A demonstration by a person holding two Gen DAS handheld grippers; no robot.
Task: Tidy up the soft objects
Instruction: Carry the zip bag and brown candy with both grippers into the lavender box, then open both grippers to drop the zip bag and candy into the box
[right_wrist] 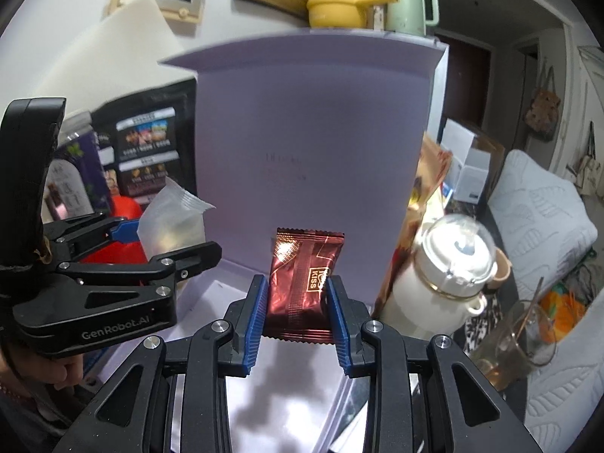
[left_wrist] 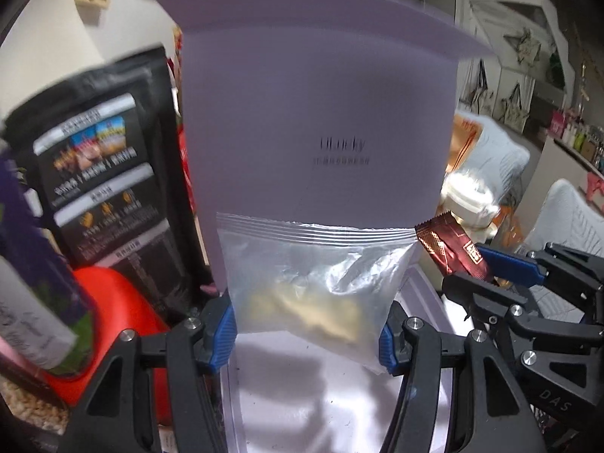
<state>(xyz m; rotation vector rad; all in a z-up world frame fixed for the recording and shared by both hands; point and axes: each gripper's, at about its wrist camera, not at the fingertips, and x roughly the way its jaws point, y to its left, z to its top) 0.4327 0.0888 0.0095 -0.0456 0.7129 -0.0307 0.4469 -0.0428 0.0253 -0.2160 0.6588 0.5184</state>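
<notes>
At lower centre of the left wrist view, left gripper (left_wrist: 307,324) pinching a clear zip bag (left_wrist: 315,283), crinkled film with pale lumps inside. At lower centre of the right wrist view, right gripper (right_wrist: 298,311) clamped on a glossy brown snack packet (right_wrist: 304,283). Both held over the open lilac box (right_wrist: 309,143), matte card, floor seemingly bare; nothing stowed yet.

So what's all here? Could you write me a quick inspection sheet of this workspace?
Surface: pale lilac box, lid upright, floor bare.
Job's things: clear zip bag; brown snack packet.
Clutter: black pouch, red object, white bottle, glass cup.
Grippers: left gripper shut on the zip bag; right gripper shut on the snack packet.
Cables: nothing seen.
Surroundings: yellow pot, green kettle, quilted cushion.
</notes>
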